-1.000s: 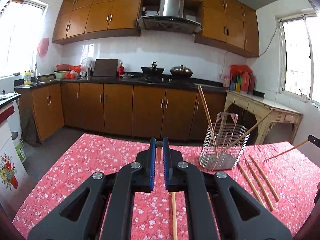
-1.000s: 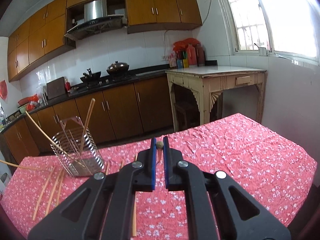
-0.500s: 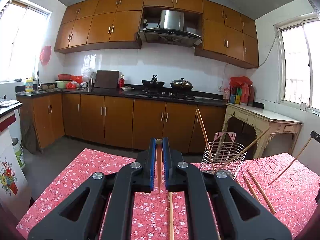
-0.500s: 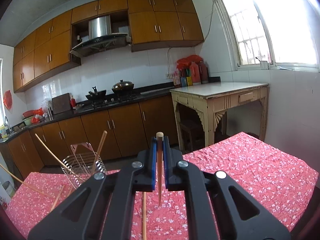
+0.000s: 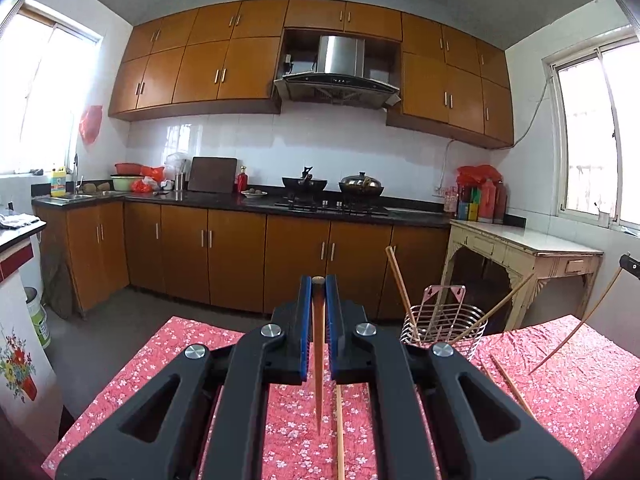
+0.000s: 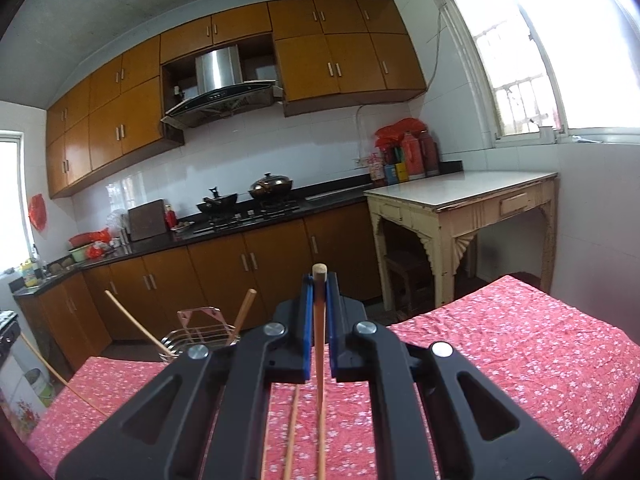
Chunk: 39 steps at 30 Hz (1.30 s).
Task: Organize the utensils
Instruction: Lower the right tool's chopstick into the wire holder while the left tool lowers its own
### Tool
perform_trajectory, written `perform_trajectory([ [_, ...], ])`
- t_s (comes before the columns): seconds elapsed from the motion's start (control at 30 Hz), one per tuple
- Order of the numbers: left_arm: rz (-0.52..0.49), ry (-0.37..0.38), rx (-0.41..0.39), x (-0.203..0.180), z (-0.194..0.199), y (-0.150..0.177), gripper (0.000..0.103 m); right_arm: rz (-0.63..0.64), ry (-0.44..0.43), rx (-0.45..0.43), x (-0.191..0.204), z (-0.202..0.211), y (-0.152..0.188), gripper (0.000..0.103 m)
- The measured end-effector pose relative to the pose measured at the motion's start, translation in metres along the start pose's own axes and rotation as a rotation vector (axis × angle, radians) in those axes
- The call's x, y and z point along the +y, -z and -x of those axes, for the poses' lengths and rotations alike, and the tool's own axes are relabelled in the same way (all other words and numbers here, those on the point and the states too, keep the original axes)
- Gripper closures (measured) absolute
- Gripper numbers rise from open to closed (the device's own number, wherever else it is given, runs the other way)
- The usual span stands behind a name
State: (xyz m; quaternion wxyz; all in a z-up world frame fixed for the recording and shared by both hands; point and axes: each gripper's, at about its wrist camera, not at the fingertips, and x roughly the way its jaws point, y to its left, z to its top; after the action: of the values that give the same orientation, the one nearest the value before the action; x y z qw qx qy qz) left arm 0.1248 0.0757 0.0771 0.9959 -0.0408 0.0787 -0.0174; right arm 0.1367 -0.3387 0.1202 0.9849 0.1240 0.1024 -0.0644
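Both grippers went up; left gripper (image 5: 318, 294) and right gripper (image 6: 319, 294) each pinch one thin wooden chopstick (image 5: 318, 360) (image 6: 320, 360) tight.

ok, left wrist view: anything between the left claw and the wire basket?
Only bare floral cloth. The loose chopsticks lie right of the wire basket; left claw grips one chopstick.

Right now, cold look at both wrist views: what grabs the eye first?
The black left gripper fills the foreground, shut on a chopstick that hangs tip-down over the red floral tablecloth. The right gripper is likewise shut on its chopstick. Further back on the table stands the wire utensil basket with two chopsticks leaning out, against orange-brown kitchen cabinets.
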Motion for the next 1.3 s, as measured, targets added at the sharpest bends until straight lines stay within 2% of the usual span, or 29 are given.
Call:
perform_trajectory([
  [0.23, 0.037, 0.080, -0.022, -0.009, 0.007, -0.024, 0.096, -0.015, -0.098, 0.006, 0.017, 0.010, -0.013, 0.096],
  [0.43, 0.034, 0.146, -0.070, -0.032, 0.011, -0.053, 0.096, 0.010, -0.178, -0.031, 0.046, 0.019, -0.031, 0.096],
  [0.7, 0.069, 0.232, -0.096, -0.067, -0.013, -0.091, 0.096, 0.035, -0.246, -0.098, 0.090, 0.007, -0.057, 0.096],
  [0.93, 0.069, 0.194, -0.126, -0.098, -0.060, -0.108, 0.096, 0.066, -0.243, -0.108, 0.120, -0.038, -0.072, 0.096],
  [1.1, 0.046, 0.145, -0.156, -0.114, -0.087, -0.104, 0.096, 0.056, -0.240, -0.045, 0.122, -0.080, -0.068, 0.096],
  [1.3, 0.083, 0.125, -0.087, -0.117, -0.123, -0.084, 0.096, 0.041, -0.258, 0.059, 0.124, -0.127, -0.053, 0.096],
])
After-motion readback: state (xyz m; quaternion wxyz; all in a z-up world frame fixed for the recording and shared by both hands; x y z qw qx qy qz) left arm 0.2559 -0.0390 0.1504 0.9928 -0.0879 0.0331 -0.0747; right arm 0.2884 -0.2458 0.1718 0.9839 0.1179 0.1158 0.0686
